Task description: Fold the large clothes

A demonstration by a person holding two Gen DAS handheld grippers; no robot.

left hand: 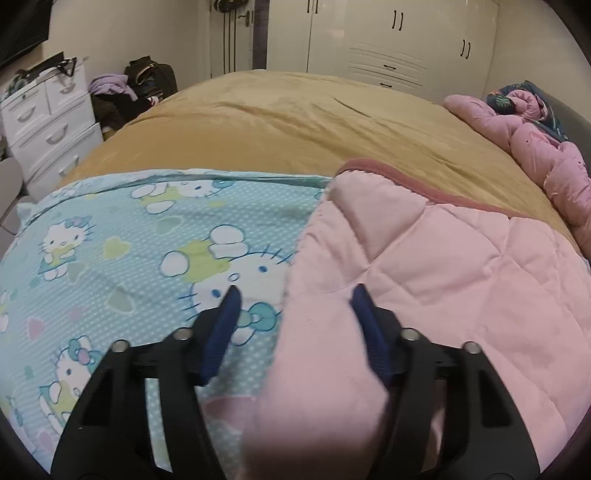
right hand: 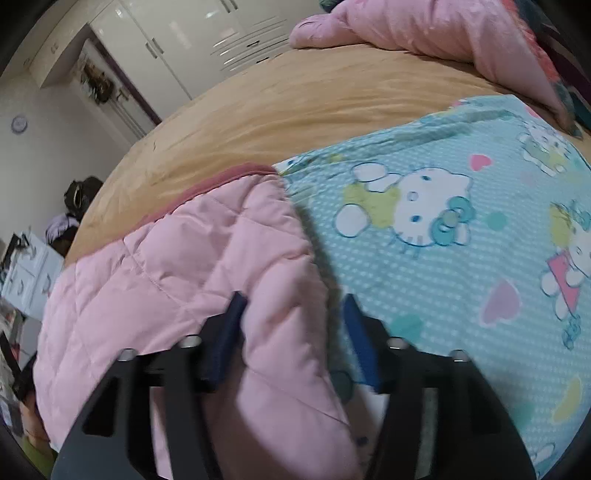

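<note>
1. Lying on a tan-covered bed (left hand: 295, 122), a pink quilted garment (left hand: 443, 277) has one edge folded over a turquoise cartoon-cat blanket (left hand: 110, 240).
2. The left gripper (left hand: 295, 291) is released, jaws spread wide, the pink edge loose between them.
3. The right gripper (right hand: 293, 297) is likewise released, straddling that pink edge.
4. Beyond: a crumpled pink duvet (left hand: 535, 147), white wardrobe (left hand: 388, 37) and white drawers (left hand: 48, 122).

Soft, warm indoor light falls evenly, with only faint shadows under the quilt (left hand: 424, 280) folds. Glare streaks the glossy wardrobe doors (right hand: 177, 33). Fisheye bending curves the bed (left hand: 295, 122), corners go black, and the near fingers (right hand: 232, 332) look blurred, perhaps by motion.
</note>
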